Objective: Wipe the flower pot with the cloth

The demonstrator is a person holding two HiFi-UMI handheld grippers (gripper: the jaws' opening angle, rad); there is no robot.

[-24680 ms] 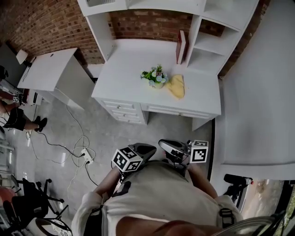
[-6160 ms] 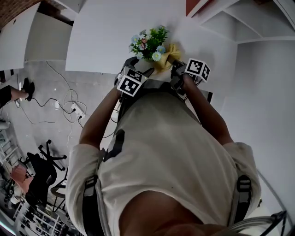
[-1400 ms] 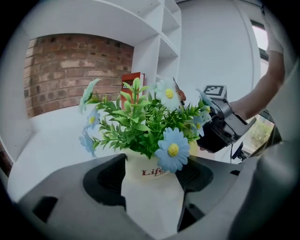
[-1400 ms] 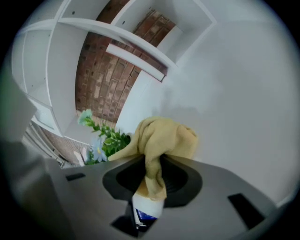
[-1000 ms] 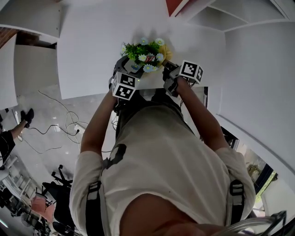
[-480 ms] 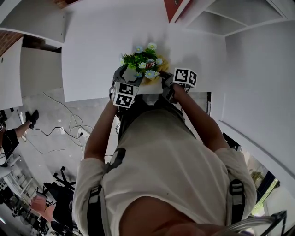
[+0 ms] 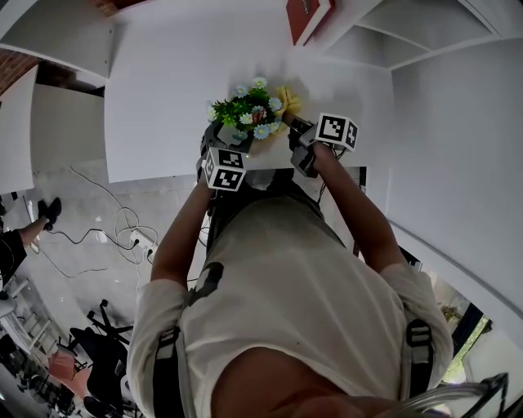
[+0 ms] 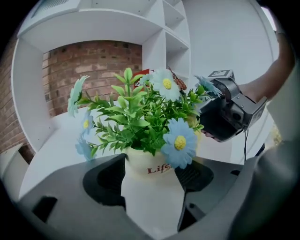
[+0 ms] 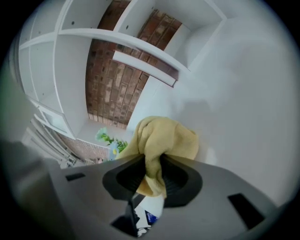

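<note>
A cream flower pot (image 8: pixel 149 165) with green leaves and blue daisies (image 8: pixel 140 117) sits between the jaws of my left gripper (image 8: pixel 149 180), which is shut on its sides. In the head view the flowers (image 7: pixel 249 110) hide the pot, just over the desk's near edge. My left gripper (image 7: pixel 219 143) is below them. My right gripper (image 9: pixel 152 176) is shut on a bunched yellow cloth (image 9: pixel 161 140). From above, the cloth (image 7: pixel 286 102) lies against the plant's right side, with the right gripper (image 7: pixel 298 139) behind it. The left gripper view shows the right gripper (image 8: pixel 225 112) close beside the flowers.
The white desk (image 7: pixel 163 98) carries a red book (image 7: pixel 306 15) leaning at the shelf unit (image 7: pixel 384 33) at the back right. A white wall stands to the right. Cables and a power strip (image 7: pixel 135 237) lie on the floor at the left.
My right gripper with the cloth has moved up and away along the right side of the plant, from lower by the pot. The left gripper has kept the pot in place.
</note>
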